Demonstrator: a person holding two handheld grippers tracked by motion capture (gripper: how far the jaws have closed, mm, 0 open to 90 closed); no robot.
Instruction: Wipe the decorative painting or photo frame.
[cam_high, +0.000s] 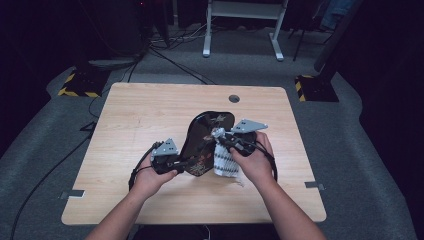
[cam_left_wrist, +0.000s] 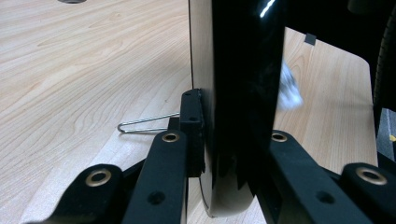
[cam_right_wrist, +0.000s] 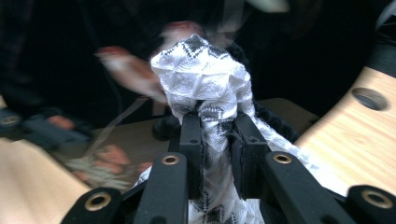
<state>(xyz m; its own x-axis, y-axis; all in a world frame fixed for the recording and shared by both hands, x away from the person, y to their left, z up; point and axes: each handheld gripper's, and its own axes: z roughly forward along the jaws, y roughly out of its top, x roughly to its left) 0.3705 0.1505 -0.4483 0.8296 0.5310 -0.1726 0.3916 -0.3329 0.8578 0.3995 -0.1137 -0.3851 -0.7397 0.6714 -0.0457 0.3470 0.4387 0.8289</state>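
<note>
The light wooden rectangular surface (cam_high: 150, 115) carries a glossy black, irregularly shaped tray with a floral pattern (cam_high: 202, 137), positioned near the centre of the surface, slightly toward the near edge. The tray is tilted, raised on its edge rather than lying flat. The left tongs (cam_high: 186, 163) are closed on the near-left rim of the tray; in the left gripper view the rim of the tray (cam_left_wrist: 243, 93) stands upright between the two black jaws, with the pads pressed against both faces. A thin metal wire clip (cam_left_wrist: 144, 125) lies on the surface just beside the left jaw. The right tongs (cam_high: 220, 136) are closed on a white cloth with a black zigzag pattern (cam_high: 225, 161); in the right gripper view the cloth (cam_right_wrist: 203, 74) is bunched and pinched between the jaws, its upper part bulging above the pads. The cloth is held against the right side of the tray, with its lower part hanging toward the surface. A round grommet hole (cam_high: 234, 99) sits near the far edge of the surface.
</note>
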